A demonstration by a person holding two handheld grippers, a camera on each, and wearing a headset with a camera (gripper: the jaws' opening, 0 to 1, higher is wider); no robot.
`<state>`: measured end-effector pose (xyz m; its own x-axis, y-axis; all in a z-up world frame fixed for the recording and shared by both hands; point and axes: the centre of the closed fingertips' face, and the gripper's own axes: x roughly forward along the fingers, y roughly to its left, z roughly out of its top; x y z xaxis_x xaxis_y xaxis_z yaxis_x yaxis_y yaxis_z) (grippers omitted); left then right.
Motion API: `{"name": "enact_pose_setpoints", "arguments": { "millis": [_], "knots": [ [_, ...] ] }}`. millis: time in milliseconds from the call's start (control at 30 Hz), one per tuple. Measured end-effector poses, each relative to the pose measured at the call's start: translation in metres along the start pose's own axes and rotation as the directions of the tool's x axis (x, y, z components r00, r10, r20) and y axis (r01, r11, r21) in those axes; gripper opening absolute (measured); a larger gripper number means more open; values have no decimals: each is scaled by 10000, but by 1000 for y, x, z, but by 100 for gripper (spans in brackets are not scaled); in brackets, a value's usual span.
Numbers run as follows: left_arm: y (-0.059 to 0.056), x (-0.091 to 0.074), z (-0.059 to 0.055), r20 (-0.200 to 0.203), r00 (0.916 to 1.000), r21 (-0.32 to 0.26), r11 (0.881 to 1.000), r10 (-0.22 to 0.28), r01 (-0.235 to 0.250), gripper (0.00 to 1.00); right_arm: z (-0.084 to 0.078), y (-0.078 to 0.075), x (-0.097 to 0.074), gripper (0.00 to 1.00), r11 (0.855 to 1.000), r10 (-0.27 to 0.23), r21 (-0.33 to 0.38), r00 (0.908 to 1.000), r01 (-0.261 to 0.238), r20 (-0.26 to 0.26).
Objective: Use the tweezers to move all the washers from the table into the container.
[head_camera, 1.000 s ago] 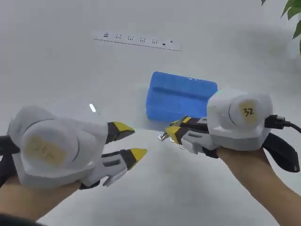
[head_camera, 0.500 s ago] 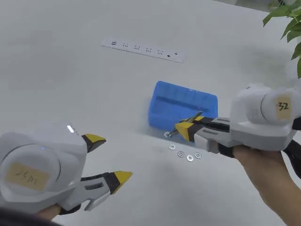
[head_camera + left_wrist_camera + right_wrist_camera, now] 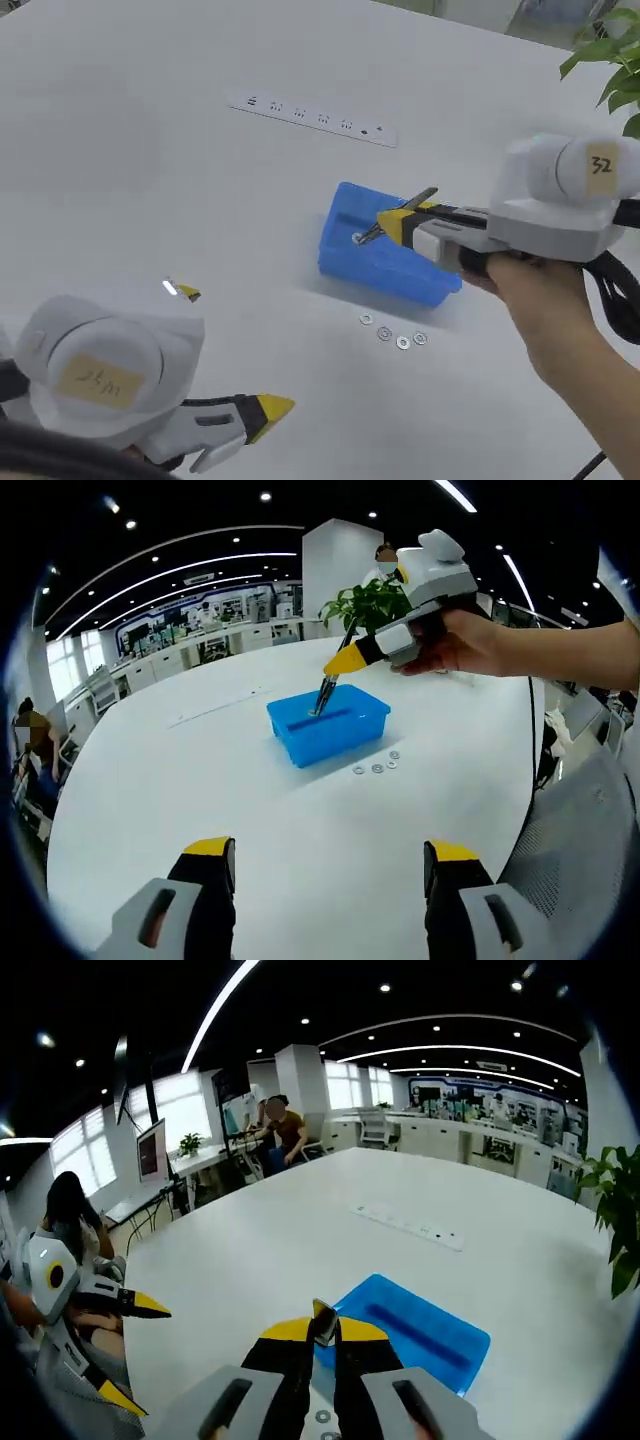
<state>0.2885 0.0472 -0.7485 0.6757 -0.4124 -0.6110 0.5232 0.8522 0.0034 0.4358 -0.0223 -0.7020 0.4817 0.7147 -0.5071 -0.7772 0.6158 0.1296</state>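
Note:
My right gripper (image 3: 392, 225) is shut on metal tweezers (image 3: 368, 233), whose tips point down into the blue container (image 3: 345, 255). A small washer seems to sit at the tips. Several washers (image 3: 393, 335) lie in a short row on the white table just in front of the container. My left gripper (image 3: 232, 350) hangs open and holds nothing, low at the near left, well away from the container. In the left gripper view the tweezers (image 3: 325, 695) dip into the container (image 3: 335, 730), with the washers (image 3: 377, 768) beside it. The right gripper view looks over the container (image 3: 410, 1335).
A white power strip (image 3: 312, 118) lies on the table beyond the container. Plant leaves (image 3: 605, 60) reach in at the far right. The white table (image 3: 150, 180) stretches wide to the left. People sit at desks far off in the right gripper view.
My right gripper has lifted the tweezers from the table by the washers up over the container. My left gripper has dropped back toward me. The head camera has shifted too.

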Motion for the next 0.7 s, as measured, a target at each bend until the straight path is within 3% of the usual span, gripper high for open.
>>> {"name": "enact_pose_setpoints", "arguments": {
  "millis": [267, 400, 533, 700],
  "knots": [
    [1, 7, 9, 140, 9999, 27, 10000, -35, 34, 78, -24, -10, 37, 3, 9990, -292, -354, 9945, 258, -1006],
    [3, 9, 13, 200, 9998, 30, 10000, -55, 55, 77, -31, -15, 43, 3, 9991, -349, -279, 9916, 317, -1245],
    [9, 9, 17, 267, 9996, 70, 10000, 2, -4, 77, -43, -23, 49, 3, 9980, -410, 416, 9883, 476, -1472],
    [13, 7, 18, 236, 9997, 218, 9997, 65, -70, 76, -49, -26, 49, 3, 9980, -523, 254, 9842, 574, -1692]
  ]
}}
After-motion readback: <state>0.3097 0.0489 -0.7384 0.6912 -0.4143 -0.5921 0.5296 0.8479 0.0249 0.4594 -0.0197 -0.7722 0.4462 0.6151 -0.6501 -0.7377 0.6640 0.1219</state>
